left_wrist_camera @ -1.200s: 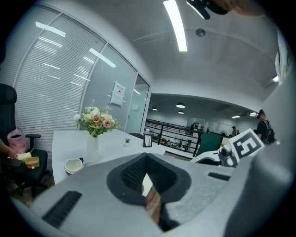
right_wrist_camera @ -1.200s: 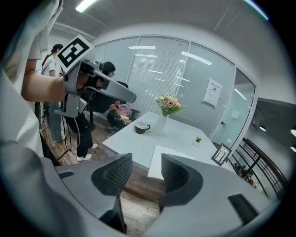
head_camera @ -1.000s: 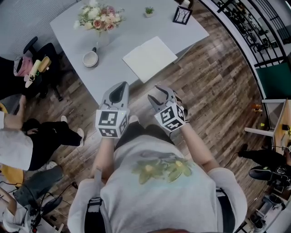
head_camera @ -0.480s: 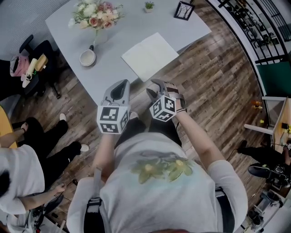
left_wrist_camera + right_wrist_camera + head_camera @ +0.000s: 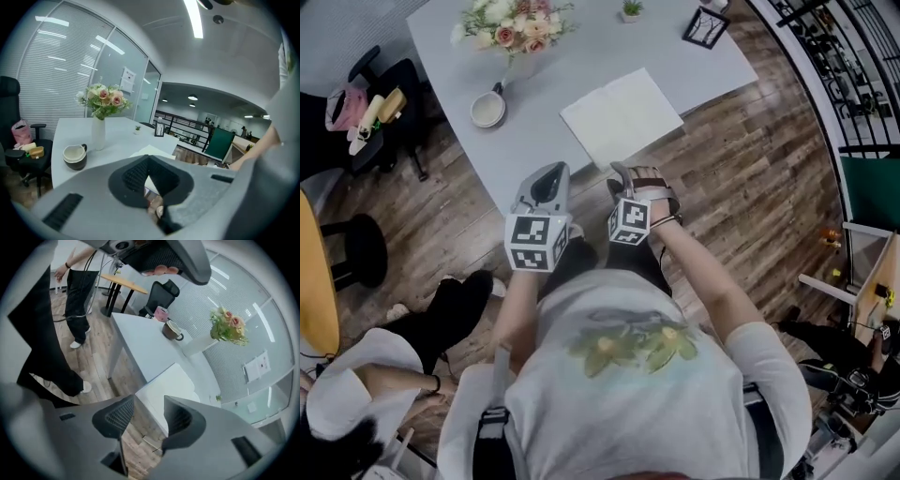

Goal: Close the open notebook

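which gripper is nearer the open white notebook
Right. The right gripper is just short of the open white notebook; the left gripper is further off, leftward.

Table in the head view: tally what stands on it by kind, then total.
Open notebook: 1
Cup: 1
Vase of flowers: 1
Small potted plant: 1
Picture frame: 1
Cut-off item at far edge, kind unclear: 1
Total: 6

Matt paper notebook on smooth table; wood-plank floor.
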`<state>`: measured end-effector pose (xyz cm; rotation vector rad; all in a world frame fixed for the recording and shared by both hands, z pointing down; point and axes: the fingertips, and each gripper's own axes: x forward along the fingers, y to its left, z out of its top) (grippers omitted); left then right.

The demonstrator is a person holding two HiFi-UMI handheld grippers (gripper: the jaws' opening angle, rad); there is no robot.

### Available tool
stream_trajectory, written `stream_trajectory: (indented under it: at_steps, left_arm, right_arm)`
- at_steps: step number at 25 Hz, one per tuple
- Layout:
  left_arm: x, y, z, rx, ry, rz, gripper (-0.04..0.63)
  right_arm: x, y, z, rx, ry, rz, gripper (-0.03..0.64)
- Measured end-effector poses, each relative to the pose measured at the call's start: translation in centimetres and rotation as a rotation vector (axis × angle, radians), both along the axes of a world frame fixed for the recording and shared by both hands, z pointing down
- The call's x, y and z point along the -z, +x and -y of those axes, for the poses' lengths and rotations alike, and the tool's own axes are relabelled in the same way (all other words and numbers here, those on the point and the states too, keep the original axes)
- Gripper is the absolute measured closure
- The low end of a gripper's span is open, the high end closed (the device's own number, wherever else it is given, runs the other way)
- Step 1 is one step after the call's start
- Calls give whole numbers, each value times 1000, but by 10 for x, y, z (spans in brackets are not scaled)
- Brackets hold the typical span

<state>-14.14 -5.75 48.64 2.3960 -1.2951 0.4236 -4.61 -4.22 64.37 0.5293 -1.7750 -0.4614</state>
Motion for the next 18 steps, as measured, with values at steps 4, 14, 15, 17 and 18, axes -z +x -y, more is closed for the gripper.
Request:
stream_trajectory:
  at_steps: [4,14,15,17,18]
  left_arm:
    - [-4,-6,6,39,-12,6,594]
    - [-15,-15,12,89,-45,12,594]
    - [-16,-16,12,92,-47,13,592]
    - [-17,-17,14,98,-53,13,593]
    - [-18,-17,14,100,-56,12,593]
  right_arm:
    - [-19,1,10,53,18,-84,423]
    - [-45,-7,19,134,74,-193,423]
    - [-46,-7,20,130,81,-194,425]
    - [-47,-8,21,122,84,-190,425]
    - [-47,-8,21,119,83,-186,425]
